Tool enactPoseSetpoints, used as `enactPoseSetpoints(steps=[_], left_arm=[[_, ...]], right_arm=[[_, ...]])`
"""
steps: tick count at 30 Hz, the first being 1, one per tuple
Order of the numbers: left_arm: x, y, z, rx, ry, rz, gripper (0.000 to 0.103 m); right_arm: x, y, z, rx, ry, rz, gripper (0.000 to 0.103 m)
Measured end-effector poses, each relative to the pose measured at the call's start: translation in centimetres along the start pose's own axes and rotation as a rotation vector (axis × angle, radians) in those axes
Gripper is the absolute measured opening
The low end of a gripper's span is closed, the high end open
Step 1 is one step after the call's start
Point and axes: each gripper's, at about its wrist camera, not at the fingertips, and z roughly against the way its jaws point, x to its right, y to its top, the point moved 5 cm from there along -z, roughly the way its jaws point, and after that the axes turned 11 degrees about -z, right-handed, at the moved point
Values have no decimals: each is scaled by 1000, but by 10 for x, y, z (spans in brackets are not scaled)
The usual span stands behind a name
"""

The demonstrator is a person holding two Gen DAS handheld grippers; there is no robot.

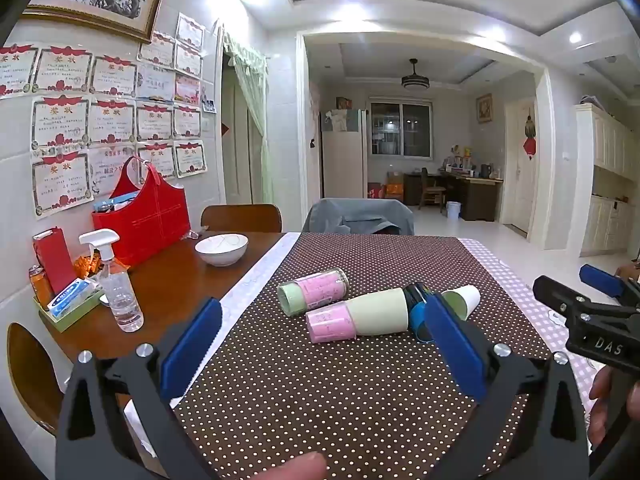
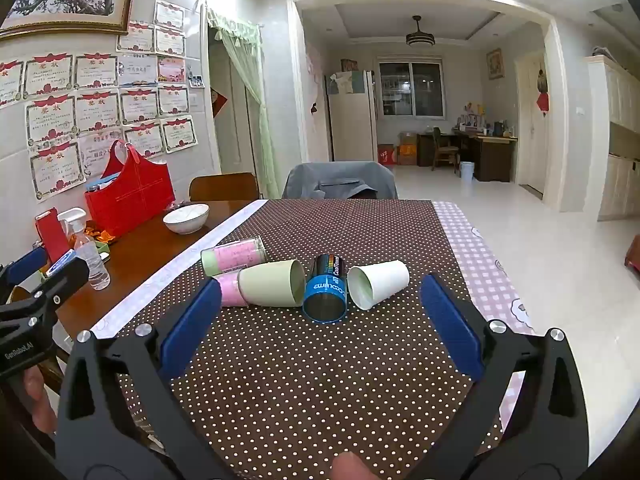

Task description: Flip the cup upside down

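Several cups lie on their sides on the brown dotted tablecloth (image 2: pixel 304 380). A pale green cup (image 2: pixel 274 283) has its mouth facing right, and also shows in the left wrist view (image 1: pixel 378 311). A blue and black cup (image 2: pixel 326 294) lies beside it. A white paper cup (image 2: pixel 378 283) lies at the right. A pink and green clear cup (image 2: pixel 234 258) lies behind them. My left gripper (image 1: pixel 320 338) is open, just short of the cups. My right gripper (image 2: pixel 320 320) is open, with the blue cup between and just beyond its fingers. Both are empty.
A white bowl (image 2: pixel 186 218), a spray bottle (image 2: pixel 90 256) and a red bag (image 2: pixel 128 192) stand on the bare wood at the left. Chairs (image 2: pixel 340 182) stand at the far edge. The table's right edge drops to the floor.
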Motion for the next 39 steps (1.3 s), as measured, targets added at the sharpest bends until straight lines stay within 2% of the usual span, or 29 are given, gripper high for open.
enactPoseSetpoints(steps=[39], left_arm=[[7, -2, -3, -5, -5, -6, 99]], right_arm=[[5, 3, 5, 13, -8, -5, 97]])
